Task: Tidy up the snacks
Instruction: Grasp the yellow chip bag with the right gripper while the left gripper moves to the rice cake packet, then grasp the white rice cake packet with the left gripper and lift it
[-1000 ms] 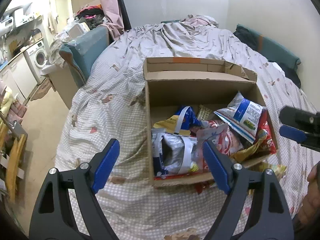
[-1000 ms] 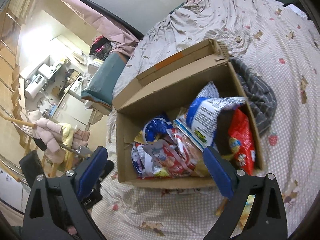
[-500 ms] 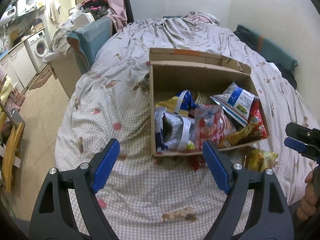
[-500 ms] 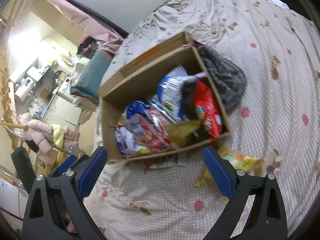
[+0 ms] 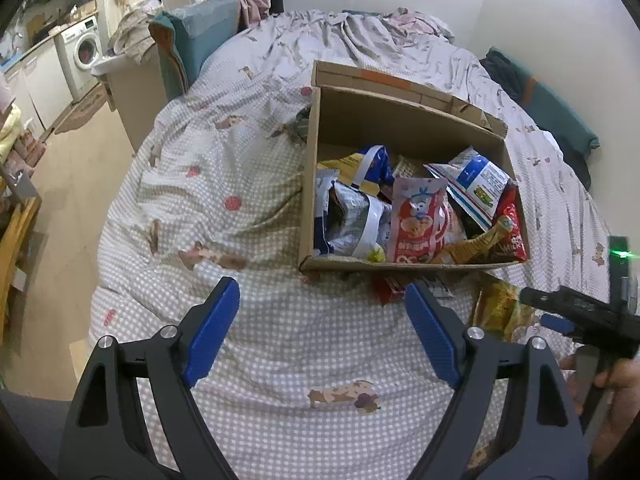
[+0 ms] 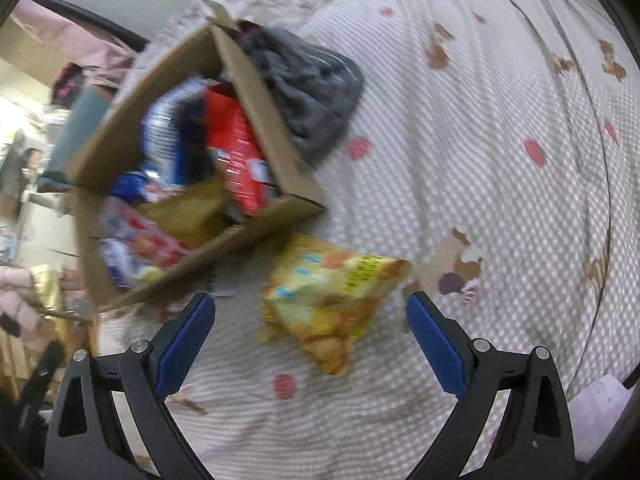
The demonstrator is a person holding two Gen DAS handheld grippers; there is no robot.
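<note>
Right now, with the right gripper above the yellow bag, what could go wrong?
1. The yellow snack bag looks puffy; the open right gripper may crush it or slip off.
2. The cardboard box is heaped already, so another bag might slide out.
3. The red packet under its front edge may be missed.

Evenly lit indoors, soft and rather dim, with faint shadows only. Sharp throughout the left wrist view; heavily motion-smeared in the right wrist view, worst over the cardboard box (image 6: pixel 192 168). Strongly bowed by fisheye, black-cornered. Overexposed at the bright doorway far left.
</note>
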